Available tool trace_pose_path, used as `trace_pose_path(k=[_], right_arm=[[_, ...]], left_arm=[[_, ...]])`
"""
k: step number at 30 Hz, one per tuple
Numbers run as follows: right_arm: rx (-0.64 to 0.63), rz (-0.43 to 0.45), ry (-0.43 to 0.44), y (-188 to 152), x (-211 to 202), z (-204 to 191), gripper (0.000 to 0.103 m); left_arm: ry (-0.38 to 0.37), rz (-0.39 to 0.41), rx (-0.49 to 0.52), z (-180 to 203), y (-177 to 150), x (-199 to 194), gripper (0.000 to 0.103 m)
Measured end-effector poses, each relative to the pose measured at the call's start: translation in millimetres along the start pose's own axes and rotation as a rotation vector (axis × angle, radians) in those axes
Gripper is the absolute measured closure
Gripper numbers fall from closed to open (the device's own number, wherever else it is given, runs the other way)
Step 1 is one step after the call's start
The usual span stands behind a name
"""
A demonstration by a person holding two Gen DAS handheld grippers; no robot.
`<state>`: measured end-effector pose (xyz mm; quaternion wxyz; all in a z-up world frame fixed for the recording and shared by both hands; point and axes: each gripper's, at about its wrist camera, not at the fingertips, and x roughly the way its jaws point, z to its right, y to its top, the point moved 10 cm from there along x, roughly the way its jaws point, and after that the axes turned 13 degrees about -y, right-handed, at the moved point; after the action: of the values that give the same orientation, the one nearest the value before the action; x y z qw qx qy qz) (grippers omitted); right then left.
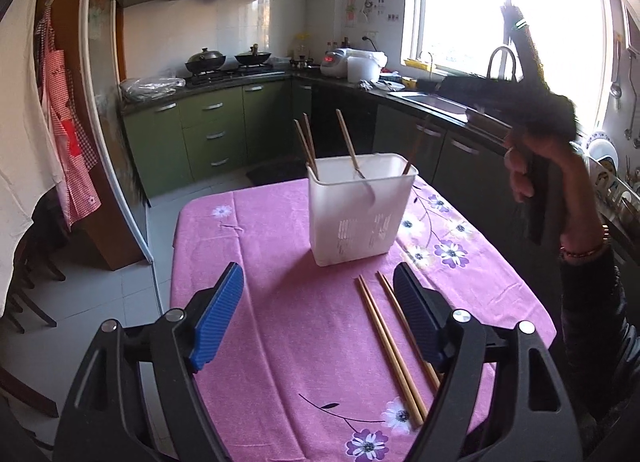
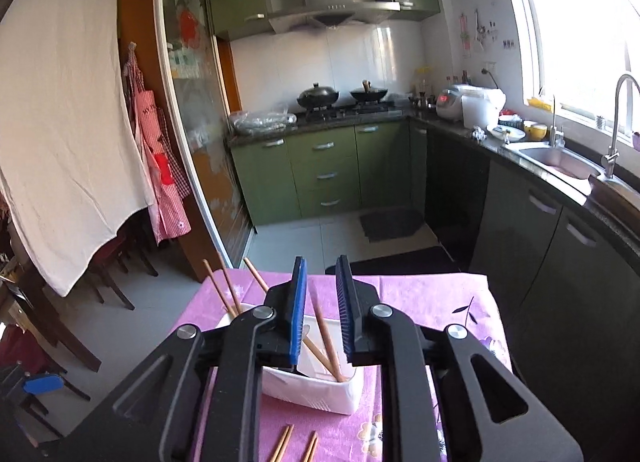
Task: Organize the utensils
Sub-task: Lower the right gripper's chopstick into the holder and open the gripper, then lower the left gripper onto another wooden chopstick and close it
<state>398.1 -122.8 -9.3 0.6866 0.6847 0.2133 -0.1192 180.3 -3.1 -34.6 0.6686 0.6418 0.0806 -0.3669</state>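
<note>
loose chopsticks, three wooden sticks, lying flat on the pink floral tablecloth just in front of the white utensil holder; long axes run roughly away from the camera, toward the holder, tilted slightly left at the far end. holder: upright, translucent plastic, already carrying several chopsticks and what looks like a spoon leaning against its walls. left gripper: low over the table, blue pads set wide apart, nothing between them; the loose sticks lie just inside and under its right pad, so this is judged the nearer tool for the next pick, and closing across the sticks' length would suit their axis. right gripper: raised above the holder, pads a narrow gap apart, holding nothing. left view alone shows the full length of the loose sticks and the right hand aloft beside the window; right view alone looks down into the holder's interior and shows only the sticks' ends at its lower edge.
</note>
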Motion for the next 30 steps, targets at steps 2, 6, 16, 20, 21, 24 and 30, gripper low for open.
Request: trace_pose_path(k=[2, 6, 16, 20, 21, 24, 30], right_arm=[[0.000, 0.037, 0.003, 2, -21, 4, 0.087], [-0.022, 0.083, 0.022, -20, -77, 14, 0.076], [-0.058, -0.136, -0.050, -184, -80, 47, 0.076], [0.014, -0.229, -0.033, -218, -63, 63, 0.076], [0.031, -0.246, -0.024, -224, -61, 67, 0.076], [0.058, -0.268, -0.020, -235, -58, 74, 0.076], [0.063, -0.290, -0.007, -237, -53, 72, 0.076]], left_arm=[[-0.011, -0.012, -0.003, 4, -2, 5, 0.030], [-0.045, -0.054, -0.026, 9, -10, 23, 0.030], [-0.104, -0.297, -0.157, 18, -64, 117, 0.032], [-0.095, -0.373, -0.207, 14, -79, 149, 0.040], [-0.096, -0.392, -0.222, 13, -83, 156, 0.046], [-0.092, -0.436, -0.259, 7, -92, 175, 0.055], [-0.075, -0.474, -0.264, 8, -99, 194, 0.059]])
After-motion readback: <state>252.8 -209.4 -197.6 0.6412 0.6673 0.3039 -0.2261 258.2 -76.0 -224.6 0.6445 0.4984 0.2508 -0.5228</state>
